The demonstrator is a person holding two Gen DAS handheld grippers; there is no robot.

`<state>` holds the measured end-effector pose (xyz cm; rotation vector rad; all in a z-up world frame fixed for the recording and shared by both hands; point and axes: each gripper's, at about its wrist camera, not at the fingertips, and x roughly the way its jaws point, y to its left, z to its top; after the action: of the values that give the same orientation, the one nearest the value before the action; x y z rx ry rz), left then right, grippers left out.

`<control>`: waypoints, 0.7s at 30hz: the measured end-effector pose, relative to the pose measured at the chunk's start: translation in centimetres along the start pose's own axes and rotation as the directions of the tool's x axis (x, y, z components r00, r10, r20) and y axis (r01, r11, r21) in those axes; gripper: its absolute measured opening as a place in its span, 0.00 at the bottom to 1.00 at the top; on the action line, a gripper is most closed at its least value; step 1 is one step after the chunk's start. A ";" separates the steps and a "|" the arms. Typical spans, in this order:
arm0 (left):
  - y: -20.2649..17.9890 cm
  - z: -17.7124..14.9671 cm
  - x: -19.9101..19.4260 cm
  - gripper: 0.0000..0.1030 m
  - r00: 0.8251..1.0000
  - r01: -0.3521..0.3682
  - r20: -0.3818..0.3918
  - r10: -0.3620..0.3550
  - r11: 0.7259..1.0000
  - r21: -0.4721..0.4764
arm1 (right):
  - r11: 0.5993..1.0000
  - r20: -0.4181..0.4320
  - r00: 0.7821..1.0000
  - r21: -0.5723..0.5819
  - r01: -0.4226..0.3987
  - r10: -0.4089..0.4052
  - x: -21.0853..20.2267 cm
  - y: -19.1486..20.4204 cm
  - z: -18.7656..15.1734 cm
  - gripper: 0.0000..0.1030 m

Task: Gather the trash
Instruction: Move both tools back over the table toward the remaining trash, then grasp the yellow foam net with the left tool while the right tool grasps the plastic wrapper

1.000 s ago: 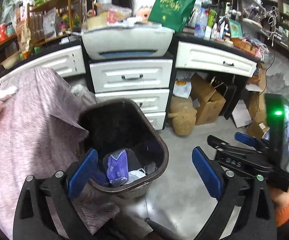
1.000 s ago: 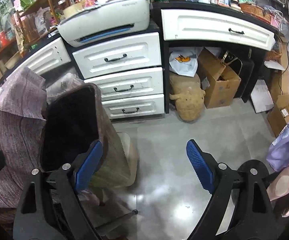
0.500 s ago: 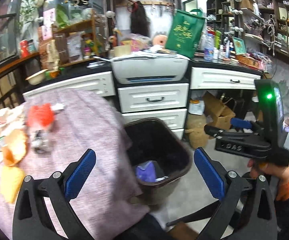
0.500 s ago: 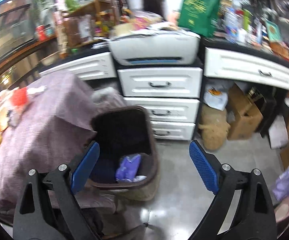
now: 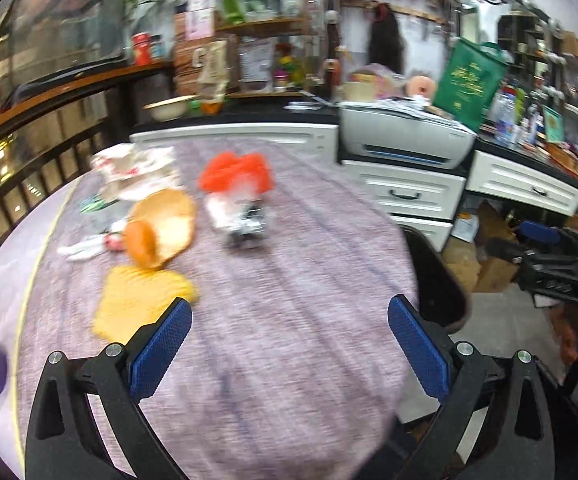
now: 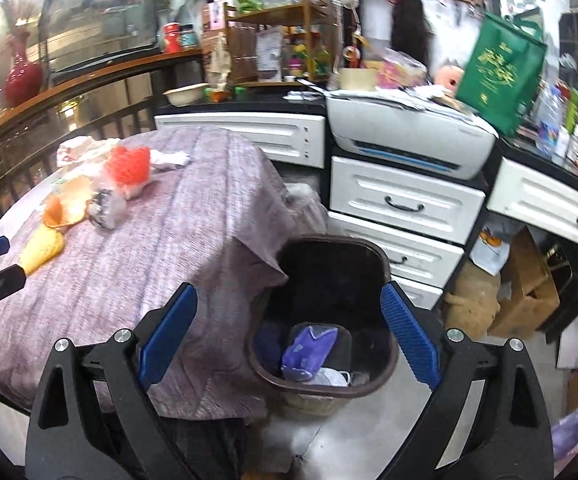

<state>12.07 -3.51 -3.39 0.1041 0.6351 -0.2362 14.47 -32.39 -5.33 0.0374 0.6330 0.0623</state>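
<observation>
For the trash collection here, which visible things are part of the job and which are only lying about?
Part of the job:
- dark brown plastic waste bin on the floor, purple wrapper inside
- crumpled orange paper on the table
- yellow wrapper
- red-and-clear plastic packet
- crumpled white paper

Just lying about:
- white printer
- green tote bag
- cardboard boxes
- red vase

Mauve, streaked tablecloth [image 5: 289,280] carries orange-red netting [image 5: 235,172] and yellow wrappers [image 5: 141,300]; at four o'clock, a dark brown bin [image 6: 321,388] holds purple packaging [image 6: 309,348].
</observation>
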 end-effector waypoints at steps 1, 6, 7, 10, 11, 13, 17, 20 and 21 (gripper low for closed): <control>0.9 0.0 0.0 0.95 1.000 -0.022 -0.003 0.022 1.000 -0.008 | 1.000 0.004 1.000 -0.005 -0.018 0.018 -0.1 0.5 0.4 0.89; 4.6 0.2 0.6 0.95 0.996 -0.090 -0.029 0.089 0.995 -0.044 | 0.994 -0.007 0.995 -0.051 -0.097 0.097 0.4 3.4 1.8 0.89; 5.3 0.2 0.8 0.94 0.994 -0.104 -0.031 0.103 0.993 -0.055 | 0.992 -0.013 0.993 -0.059 -0.114 0.113 0.6 4.1 2.0 0.89; 7.4 0.3 2.2 0.95 0.991 -0.117 -0.071 0.111 0.990 -0.082 | 0.981 -0.029 0.985 -0.089 -0.170 0.168 1.0 6.2 2.6 0.89; 8.0 0.3 2.9 0.94 0.988 -0.128 -0.095 0.120 0.988 -0.084 | 0.978 -0.033 0.983 -0.102 -0.184 0.182 1.2 7.1 2.7 0.89; 8.9 0.3 4.2 0.94 0.982 -0.147 -0.130 0.136 0.986 -0.076 | 0.971 -0.040 0.979 -0.130 -0.202 0.198 1.6 8.7 3.0 0.89; 10.2 0.3 6.4 0.94 0.972 -0.165 -0.183 0.150 0.984 -0.065 | 0.954 -0.055 0.972 -0.190 -0.233 0.227 2.2 11.5 3.2 0.89; 10.5 0.1 7.3 0.91 0.965 -0.142 -0.229 0.124 0.988 -0.065 | 0.944 -0.071 0.969 -0.221 -0.246 0.236 2.8 13.0 3.2 0.89; 10.5 -0.1 7.5 0.84 0.965 -0.126 -0.242 0.106 0.990 -0.070 | 0.941 -0.075 0.968 -0.229 -0.250 0.239 3.1 13.4 3.2 0.89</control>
<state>20.48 5.28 -7.67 0.0884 0.8738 -0.0829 18.21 -18.83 -3.83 -0.1177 0.6612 0.3806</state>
